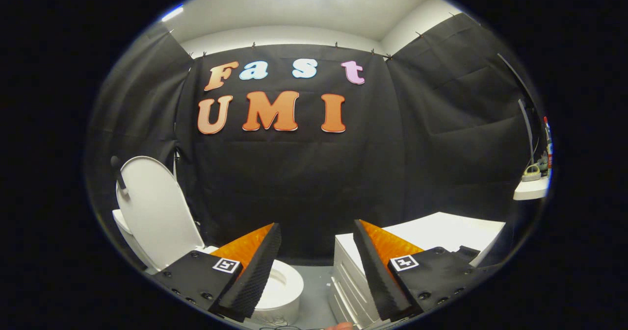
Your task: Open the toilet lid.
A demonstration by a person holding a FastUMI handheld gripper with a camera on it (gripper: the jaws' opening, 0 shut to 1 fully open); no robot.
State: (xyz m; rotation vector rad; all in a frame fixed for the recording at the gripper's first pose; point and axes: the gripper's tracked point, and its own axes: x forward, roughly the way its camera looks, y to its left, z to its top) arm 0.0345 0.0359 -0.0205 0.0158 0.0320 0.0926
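Toilet lid (154, 207) standing raised at ten o'clock; I'm holding gripper (316, 266) fingers apart, empty; judging task done, retreat next.

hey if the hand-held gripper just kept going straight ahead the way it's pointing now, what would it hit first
Probably the black cloth wall. The hand-held gripper is open and holds nothing; the gap between its fingers faces the cloth. The toilet, lid already up, sits to one side, the white cabinet to the other. Depth is unclear.

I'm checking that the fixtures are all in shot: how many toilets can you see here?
1. The toilet stands beyond the left finger of the open gripper, its lid raised upright against the black cloth wall. A white cabinet sits behind the right finger.
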